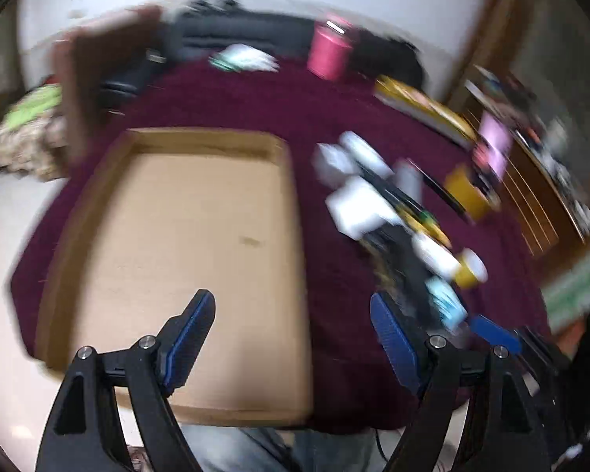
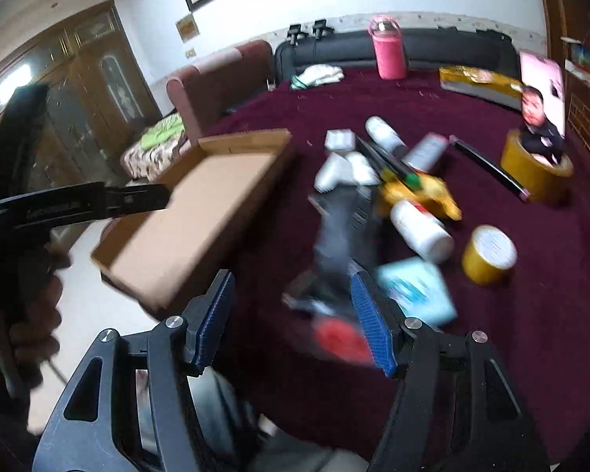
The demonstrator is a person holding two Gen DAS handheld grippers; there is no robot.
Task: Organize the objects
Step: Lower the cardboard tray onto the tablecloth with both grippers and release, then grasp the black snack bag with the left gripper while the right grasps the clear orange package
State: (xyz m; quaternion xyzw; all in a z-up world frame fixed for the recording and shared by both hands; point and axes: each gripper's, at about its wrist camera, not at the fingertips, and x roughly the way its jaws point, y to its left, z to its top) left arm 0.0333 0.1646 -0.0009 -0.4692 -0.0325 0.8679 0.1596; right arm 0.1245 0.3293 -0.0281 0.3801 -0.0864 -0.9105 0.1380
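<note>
we've got both grippers up over the maroon cloth (image 2: pixel 432 110) and neither has anything in it. left gripper (image 1: pixel 293 338) hangs over the near edge of the cardboard tray (image 1: pixel 185 236), jaws spread wide. right gripper (image 2: pixel 291 310) is wide open too, hovering over the near end of the pile (image 2: pixel 377 204): white bottle (image 2: pixel 421 232), light blue box (image 2: pixel 417 291), yellow jar (image 2: pixel 489 253), something red and blurry. tray holds 0 items so far. our worry is that the stuff is heaped so tight a grab could pinch 2 things or roll the bottle off. both views are smeared, so aiming now seems risky.
</note>
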